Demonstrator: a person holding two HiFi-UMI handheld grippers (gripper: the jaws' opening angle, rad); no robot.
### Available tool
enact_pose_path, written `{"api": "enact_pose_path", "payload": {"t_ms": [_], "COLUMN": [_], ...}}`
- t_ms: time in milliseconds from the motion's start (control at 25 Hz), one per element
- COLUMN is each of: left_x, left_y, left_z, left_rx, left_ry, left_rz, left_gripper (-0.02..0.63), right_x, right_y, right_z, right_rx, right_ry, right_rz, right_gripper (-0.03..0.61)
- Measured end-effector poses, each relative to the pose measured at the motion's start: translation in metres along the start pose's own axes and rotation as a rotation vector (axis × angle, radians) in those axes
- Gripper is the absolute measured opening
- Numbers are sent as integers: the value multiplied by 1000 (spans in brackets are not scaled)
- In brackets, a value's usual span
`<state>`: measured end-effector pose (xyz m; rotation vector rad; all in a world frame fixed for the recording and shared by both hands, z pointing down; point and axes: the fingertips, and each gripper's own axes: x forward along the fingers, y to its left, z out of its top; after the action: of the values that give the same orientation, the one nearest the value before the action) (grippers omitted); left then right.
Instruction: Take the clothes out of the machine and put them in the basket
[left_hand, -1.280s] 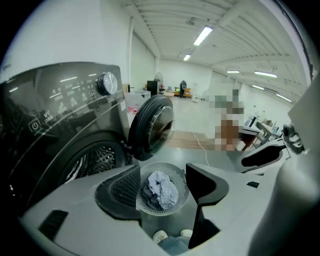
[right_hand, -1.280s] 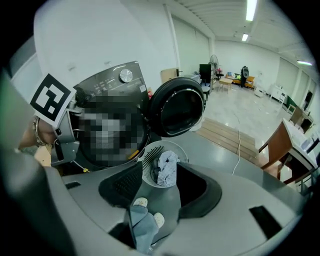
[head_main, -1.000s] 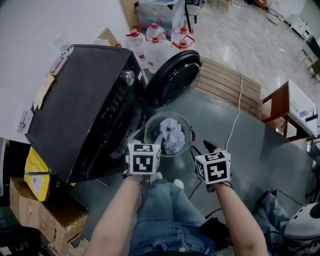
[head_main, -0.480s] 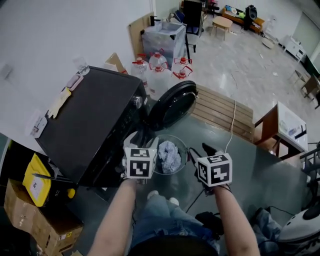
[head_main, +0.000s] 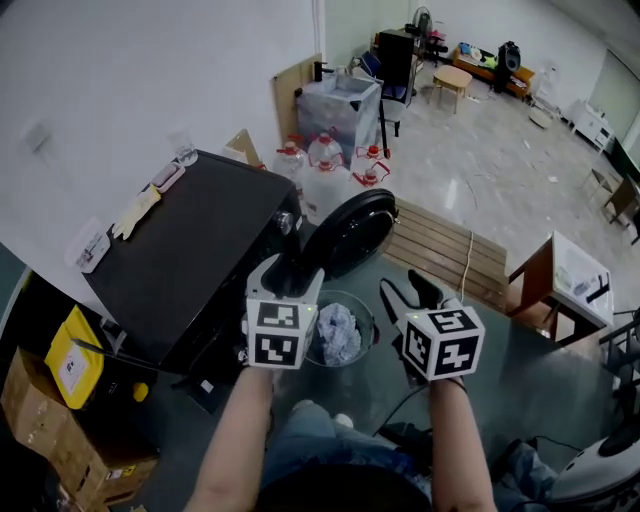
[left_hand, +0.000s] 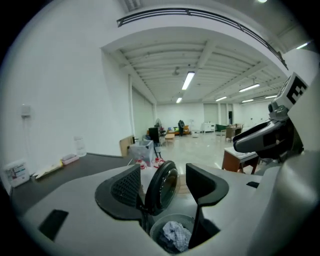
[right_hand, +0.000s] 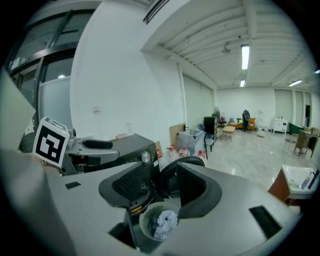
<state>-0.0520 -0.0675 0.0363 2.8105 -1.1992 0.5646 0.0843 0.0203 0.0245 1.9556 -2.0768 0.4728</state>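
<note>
Both grippers have come up from the basket (head_main: 369, 318) since a second ago. Back then they sat low, right over its rim; now they are held higher and well clear of it. The left gripper (head_main: 287, 272) is up over the basket's machine-side edge, its jaws apart with nothing between them. The right gripper (head_main: 411, 293) is above the basket's other side, jaws likewise parted and empty.

The pale crumpled clothes (head_main: 338, 334) lie in the basket just as before, untouched by either claw. The basket has not moved: it stands on the floor right in front of the black machine (head_main: 190, 255), below its round door (head_main: 352, 230), which hangs open as it did earlier. Water jugs (head_main: 325, 170) stand behind the machine, well away from the basket.
</note>
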Motion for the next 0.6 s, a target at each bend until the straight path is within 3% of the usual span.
{"api": "enact_pose_path", "payload": {"t_ms": [280, 440, 600], "left_x": [-41, -60, -77], "left_y": [17, 27, 40], "left_z": [70, 96, 115], "left_rx": [3, 62, 134], "left_ry": [-262, -344, -365], "left_rz": [4, 1, -18], "left_gripper": [281, 276, 259], "right_x": [-28, -37, -50], "right_y": [12, 25, 43], "right_z": [63, 85, 113], "right_rx": [-113, -162, -223], "right_ry": [-232, -308, -350], "right_rz": [-26, -54, -107], "right_gripper": [210, 199, 167]}}
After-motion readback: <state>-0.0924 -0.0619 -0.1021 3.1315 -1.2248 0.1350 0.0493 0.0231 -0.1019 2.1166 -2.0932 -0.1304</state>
